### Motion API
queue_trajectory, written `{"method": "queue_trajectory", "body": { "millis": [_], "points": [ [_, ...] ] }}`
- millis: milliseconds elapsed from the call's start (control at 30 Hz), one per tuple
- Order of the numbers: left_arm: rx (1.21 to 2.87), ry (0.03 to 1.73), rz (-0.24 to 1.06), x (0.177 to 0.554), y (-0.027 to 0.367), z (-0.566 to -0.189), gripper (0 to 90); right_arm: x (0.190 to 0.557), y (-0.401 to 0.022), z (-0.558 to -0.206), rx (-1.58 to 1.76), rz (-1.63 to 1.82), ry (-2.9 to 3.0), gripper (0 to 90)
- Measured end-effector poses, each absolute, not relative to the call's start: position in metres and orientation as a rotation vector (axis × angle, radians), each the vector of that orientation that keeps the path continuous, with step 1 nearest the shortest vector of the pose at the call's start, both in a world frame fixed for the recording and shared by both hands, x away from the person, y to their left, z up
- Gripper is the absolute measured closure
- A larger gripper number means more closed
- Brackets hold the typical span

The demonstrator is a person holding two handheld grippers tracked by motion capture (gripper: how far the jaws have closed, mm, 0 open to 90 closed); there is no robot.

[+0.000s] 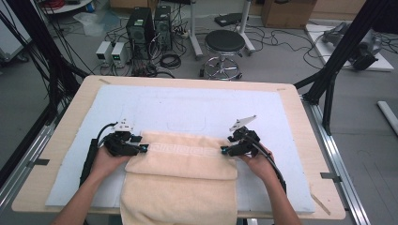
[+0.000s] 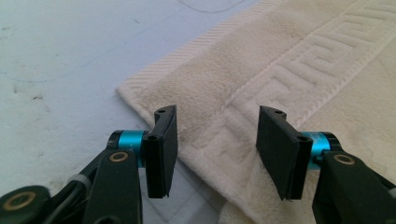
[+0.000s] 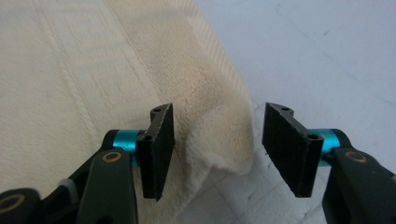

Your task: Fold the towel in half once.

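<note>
On the desk (image 1: 291, 101), both grippers, left (image 1: 143, 149) and right (image 1: 224, 151), are standing released at the soft, limp towel's (image 1: 183, 168) folded corners, the best holds.

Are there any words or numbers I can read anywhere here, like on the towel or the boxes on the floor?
None can be read.
Towel: a woven maze-like border, no letters.
Power supplies on the floor: lit displays, too small and blurred to read.
Computer towers: any labels are too small to read.
</note>
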State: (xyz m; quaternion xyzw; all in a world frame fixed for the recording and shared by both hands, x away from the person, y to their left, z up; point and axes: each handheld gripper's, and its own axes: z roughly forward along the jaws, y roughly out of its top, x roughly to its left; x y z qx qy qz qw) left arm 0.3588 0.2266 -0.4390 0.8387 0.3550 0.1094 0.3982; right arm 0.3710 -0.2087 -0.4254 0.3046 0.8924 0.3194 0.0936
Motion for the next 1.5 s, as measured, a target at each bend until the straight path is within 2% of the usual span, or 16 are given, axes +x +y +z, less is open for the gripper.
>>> {"method": "queue_trajectory", "body": {
  "millis": [133,200,300,433,667,800,833,867,900,1000,1100,1167,1267,1367,1400,1500],
  "points": [
    [2.120,0.911,0.292,0.360,0.226,-0.440,55.4,0.372,-0.207,-0.430,0.947,0.919,2.671,47.4],
    [2.130,0.917,0.347,0.360,0.225,-0.440,69.2,0.373,-0.209,-0.430,0.941,0.932,2.662,52.9],
    [2.109,0.954,0.336,0.362,0.227,-0.440,76.9,0.375,-0.210,-0.430,0.961,0.948,2.664,64.1],
    [2.102,0.960,0.345,0.362,0.227,-0.440,80.8,0.377,-0.210,-0.430,0.981,0.987,2.677,76.1],
    [2.097,0.946,0.315,0.362,0.232,-0.438,89.7,0.375,-0.212,-0.424,0.963,1.053,2.672,80.1],
    [2.082,0.939,0.299,0.362,0.236,-0.435,89.6,0.371,-0.219,-0.414,0.946,1.152,2.640,80.1],
    [2.078,0.938,0.303,0.362,0.236,-0.434,89.1,0.371,-0.219,-0.414,0.937,1.144,2.642,80.1],
    [2.042,0.967,0.301,0.364,0.235,-0.435,81.5,0.371,-0.218,-0.415,0.939,1.125,2.653,80.1],
    [2.029,0.979,0.287,0.365,0.235,-0.436,68.1,0.372,-0.217,-0.417,0.947,1.105,2.661,80.0],
    [2.059,1.004,0.263,0.372,0.228,-0.437,49.0,0.374,-0.215,-0.421,0.942,1.080,2.671,80.0],
    [2.118,0.985,0.260,0.376,0.216,-0.439,40.1,0.375,-0.213,-0.422,0.944,1.073,2.673,80.0],
    [2.171,0.957,0.343,0.375,0.212,-0.437,48.2,0.376,-0.213,-0.424,0.953,1.073,2.674,79.9],
    [2.149,0.981,0.341,0.376,0.213,-0.437,57.6,0.377,-0.212,-0.425,0.945,1.078,2.671,79.9],
    [2.131,0.965,0.282,0.376,0.212,-0.438,78.3,0.377,-0.210,-0.425,0.937,1.081,2.671,79.9],
    [2.142,0.956,0.286,0.376,0.212,-0.438,82.0,0.377,-0.210,-0.425,0.943,1.083,2.670,79.9],
    [2.126,0.971,0.261,0.377,0.214,-0.437,84.1,0.377,-0.211,-0.423,0.949,1.103,2.670,80.0]
  ]
}}
